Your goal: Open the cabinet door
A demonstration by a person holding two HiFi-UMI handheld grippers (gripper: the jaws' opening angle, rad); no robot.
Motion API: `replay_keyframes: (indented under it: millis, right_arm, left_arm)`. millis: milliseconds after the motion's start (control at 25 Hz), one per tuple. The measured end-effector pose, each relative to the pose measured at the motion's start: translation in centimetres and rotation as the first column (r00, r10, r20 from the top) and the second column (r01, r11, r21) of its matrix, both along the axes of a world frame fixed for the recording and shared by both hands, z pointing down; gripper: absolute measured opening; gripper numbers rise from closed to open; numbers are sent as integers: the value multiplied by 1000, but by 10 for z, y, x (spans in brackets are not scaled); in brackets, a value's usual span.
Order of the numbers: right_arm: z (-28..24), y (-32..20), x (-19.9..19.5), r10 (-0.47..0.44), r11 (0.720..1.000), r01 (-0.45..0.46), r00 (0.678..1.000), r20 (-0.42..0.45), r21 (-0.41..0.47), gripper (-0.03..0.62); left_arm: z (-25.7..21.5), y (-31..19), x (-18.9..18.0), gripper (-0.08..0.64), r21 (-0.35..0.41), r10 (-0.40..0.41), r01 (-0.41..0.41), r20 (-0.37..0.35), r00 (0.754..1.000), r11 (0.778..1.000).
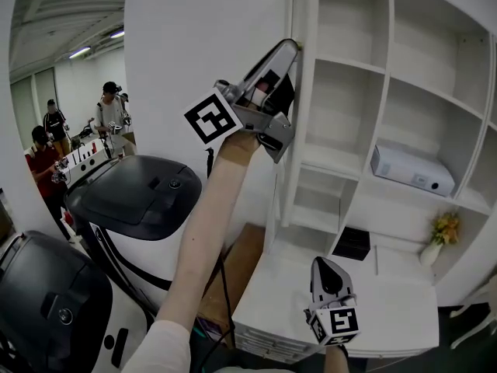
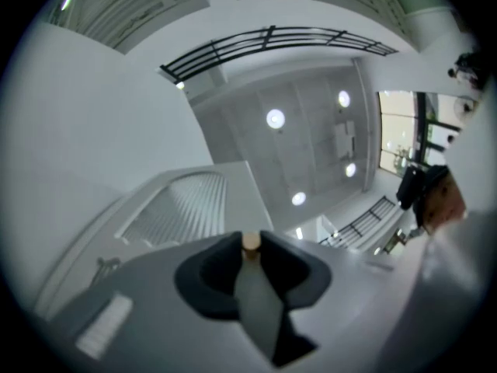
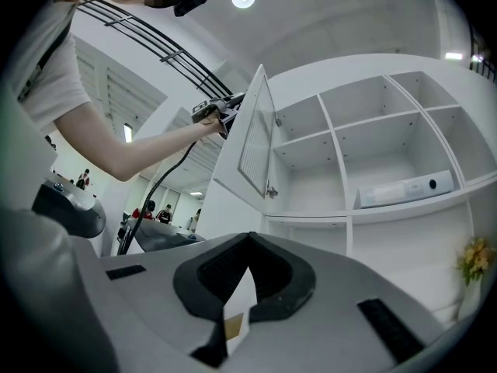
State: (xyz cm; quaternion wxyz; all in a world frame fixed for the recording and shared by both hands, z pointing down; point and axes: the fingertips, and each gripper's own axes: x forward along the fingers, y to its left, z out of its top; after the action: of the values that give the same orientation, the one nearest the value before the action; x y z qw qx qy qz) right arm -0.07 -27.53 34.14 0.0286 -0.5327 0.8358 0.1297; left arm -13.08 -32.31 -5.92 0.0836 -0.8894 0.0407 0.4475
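A person's raised left arm holds the left gripper [image 1: 289, 53] against the upper free edge of the white cabinet door [image 1: 194, 45], which stands swung wide from the open-shelved cabinet [image 1: 390, 53], its slatted inner panel facing the shelves. In the left gripper view the jaws are drawn together, with a small tan round piece at their tip; whether they pinch the door's edge cannot be told. The right gripper [image 1: 323, 263] hangs low in front of the cabinet, above the white worktop [image 1: 388, 313] at its foot, its jaws closed with nothing between them. A white box-shaped device [image 1: 410, 169] lies on a shelf on the cabinet's right side. Below it, a small vase of yellow flowers [image 1: 443, 231] stands at the cabinet's lower right, and a flat black object [image 1: 353, 243] rests in the recess beside it. Left of the cabinet stand black-topped machines [image 1: 140, 196], with several people [image 1: 46, 158] gathered beyond them.
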Motion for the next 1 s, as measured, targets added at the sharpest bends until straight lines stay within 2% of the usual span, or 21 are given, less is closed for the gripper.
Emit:
replay_keyframes:
  millis: [200,600,840,1000]
  right_arm:
    - [1,-8,-5,0,1000,0,1000,5,-5,0]
    - [5,-17,-48,30,1000,-30,1000,0,9,0]
    - [7,-22,-77,50,998,-49,998,-29,28,0]
    - [5,-21,-82,62,997,-59,997,-55,44,0]
  left_arm:
    - [-1,-8,-16,75,3,94,-94,4,996,996]
    - [0,-20,-85,78,27,251,-251,11,968,968]
    - [1,-20,-86,75,49,359,-358,-5,933,932]
    - [0,-20,-88,75,54,366,-365,-8,930,929]
